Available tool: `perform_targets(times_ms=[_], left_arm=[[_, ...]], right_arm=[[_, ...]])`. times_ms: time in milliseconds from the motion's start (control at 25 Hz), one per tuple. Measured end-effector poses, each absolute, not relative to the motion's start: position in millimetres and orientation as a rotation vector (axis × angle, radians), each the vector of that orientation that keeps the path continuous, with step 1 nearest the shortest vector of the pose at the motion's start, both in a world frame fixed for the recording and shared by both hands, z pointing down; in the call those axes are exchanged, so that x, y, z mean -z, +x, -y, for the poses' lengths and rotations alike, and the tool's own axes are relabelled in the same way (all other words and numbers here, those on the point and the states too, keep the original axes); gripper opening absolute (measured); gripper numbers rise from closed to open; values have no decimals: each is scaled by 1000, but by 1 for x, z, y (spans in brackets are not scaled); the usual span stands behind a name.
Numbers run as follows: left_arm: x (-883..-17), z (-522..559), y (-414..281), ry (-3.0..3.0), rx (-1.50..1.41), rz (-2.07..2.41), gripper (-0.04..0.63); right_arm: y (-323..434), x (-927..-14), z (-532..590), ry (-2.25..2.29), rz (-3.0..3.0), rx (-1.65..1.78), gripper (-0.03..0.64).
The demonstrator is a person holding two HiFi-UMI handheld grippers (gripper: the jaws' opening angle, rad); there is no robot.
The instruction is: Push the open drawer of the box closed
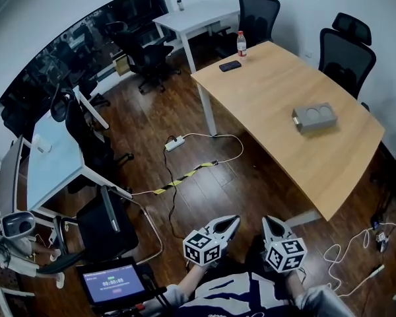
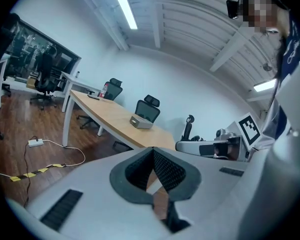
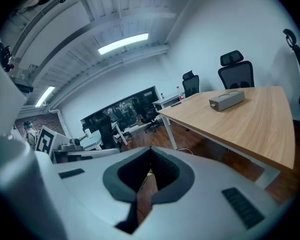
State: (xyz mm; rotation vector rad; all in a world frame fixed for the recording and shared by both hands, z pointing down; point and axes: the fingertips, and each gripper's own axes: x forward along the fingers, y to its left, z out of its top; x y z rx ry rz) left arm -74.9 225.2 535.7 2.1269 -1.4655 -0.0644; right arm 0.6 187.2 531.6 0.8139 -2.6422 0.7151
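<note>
A small grey box (image 1: pixel 313 117) with two round hollows on top sits on the wooden table (image 1: pixel 277 98), toward its far right edge. From here I cannot tell how far its drawer stands out. The box also shows in the left gripper view (image 2: pixel 140 122) and the right gripper view (image 3: pixel 226 100), far from both. My left gripper (image 1: pixel 232 222) and right gripper (image 1: pixel 266 222) are held close to my body over the floor, well short of the table. Both are shut, jaws meeting at the tips (image 2: pixel 153 151) (image 3: pixel 150 151), with nothing in them.
A water bottle (image 1: pixel 241 43) and a phone (image 1: pixel 230 65) lie at the table's far end. Black office chairs (image 1: pixel 346 51) stand behind it. A power strip (image 1: pixel 174 143) with cables lies on the wood floor. A screen on a stand (image 1: pixel 113 282) is at my left.
</note>
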Motion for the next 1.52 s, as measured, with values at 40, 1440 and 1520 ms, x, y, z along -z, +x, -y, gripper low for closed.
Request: perform_targets(times_ms=[40, 1440, 1520], left_arm=[[-535, -231, -74, 2133, 65, 1461, 0], [-512, -279, -48, 2178, 123, 1512, 0], [-515, -280, -42, 2179, 123, 1504, 0]], right_arm=[[1, -532, -193, 822, 2640, -713, -9], [22, -521, -240, 797, 2712, -628, -9], [29, -524, -241, 807, 2710, -631, -9]])
